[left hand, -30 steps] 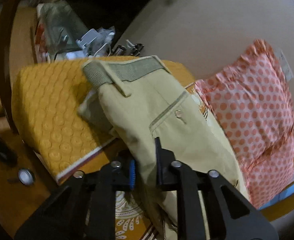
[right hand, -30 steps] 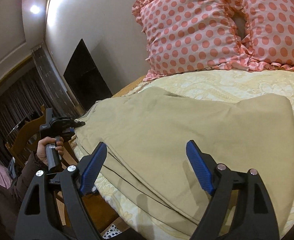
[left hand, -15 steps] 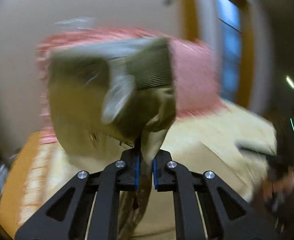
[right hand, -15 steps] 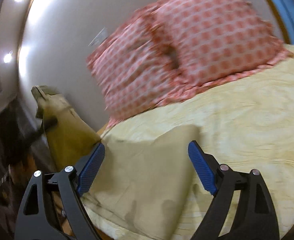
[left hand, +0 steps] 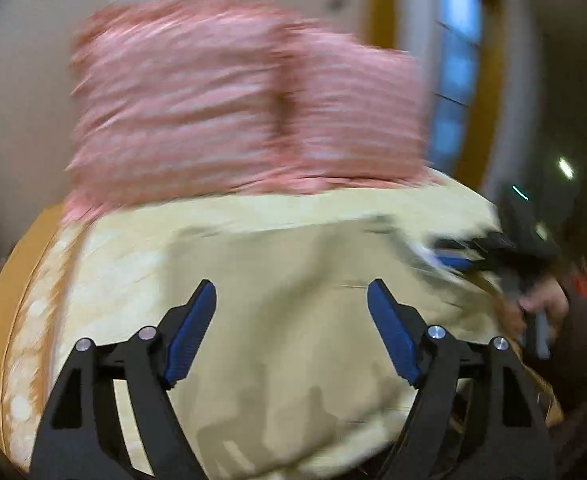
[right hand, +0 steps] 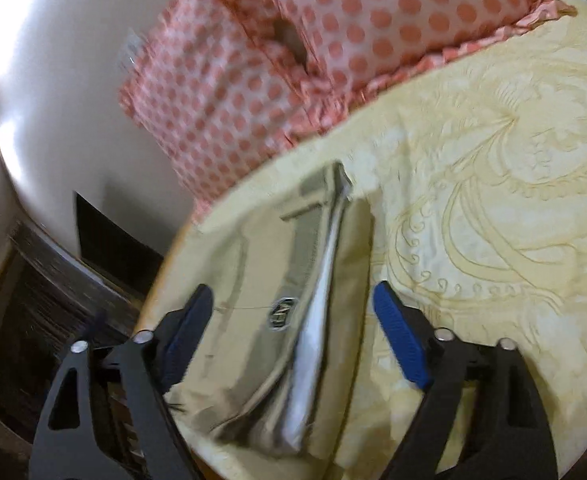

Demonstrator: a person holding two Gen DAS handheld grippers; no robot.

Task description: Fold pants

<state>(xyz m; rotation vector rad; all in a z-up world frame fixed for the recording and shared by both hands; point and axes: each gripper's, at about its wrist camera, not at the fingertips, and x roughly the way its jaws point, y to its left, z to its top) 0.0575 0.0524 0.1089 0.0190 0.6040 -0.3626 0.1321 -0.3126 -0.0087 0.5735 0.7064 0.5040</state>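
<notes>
While the pants [right hand: 293, 300] lay folded over on the bed [right hand: 493, 200], your left gripper [left hand: 291, 328] and right gripper [right hand: 293, 332] both gaped wide, empty, so squaring that waistband edge looked next.

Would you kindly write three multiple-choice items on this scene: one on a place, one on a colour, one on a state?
1. The khaki pants lie where?
A. on the yellow bedspread
B. on a chair
C. on the floor

2. The pillows by the wall have dots of what colour?
A. green
B. salmon pink
C. black

3. The left gripper is in what state?
A. shut on the pants
B. open, holding nothing
C. out of view

Key: 1 A, bedspread surrounds the fabric; 2 B, dots clear in the right wrist view; 3 B, blue pads stand apart.
</notes>
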